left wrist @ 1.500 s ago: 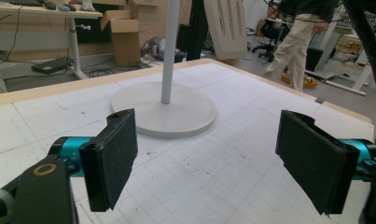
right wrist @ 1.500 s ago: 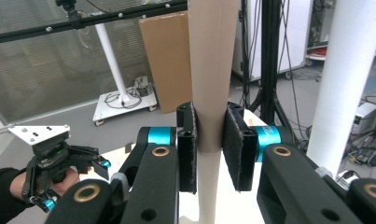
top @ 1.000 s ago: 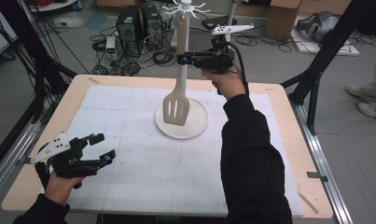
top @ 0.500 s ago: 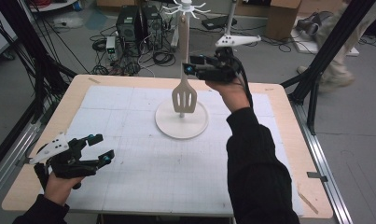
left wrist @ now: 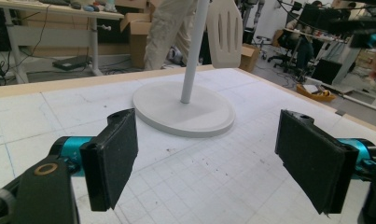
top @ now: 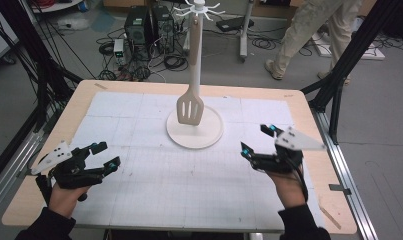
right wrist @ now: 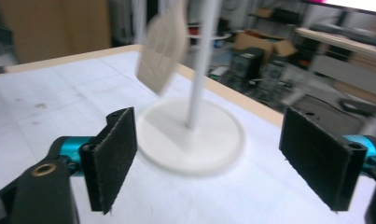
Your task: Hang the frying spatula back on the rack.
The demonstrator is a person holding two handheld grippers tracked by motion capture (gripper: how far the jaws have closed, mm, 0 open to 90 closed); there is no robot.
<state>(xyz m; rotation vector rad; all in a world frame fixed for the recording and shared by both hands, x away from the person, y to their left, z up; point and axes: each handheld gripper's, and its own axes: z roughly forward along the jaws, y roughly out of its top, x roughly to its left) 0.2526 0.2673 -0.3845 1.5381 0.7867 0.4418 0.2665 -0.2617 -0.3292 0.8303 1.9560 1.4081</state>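
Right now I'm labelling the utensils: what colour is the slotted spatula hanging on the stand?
Beige or cream; the spatula shows best in the high view.

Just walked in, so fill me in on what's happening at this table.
A person sits at the table with a claw in each hand. The slotted spatula hangs from the white rack, with nothing holding it. The right claw is low over the table's near right side, open and empty. The left claw is at the near left, also open and empty.
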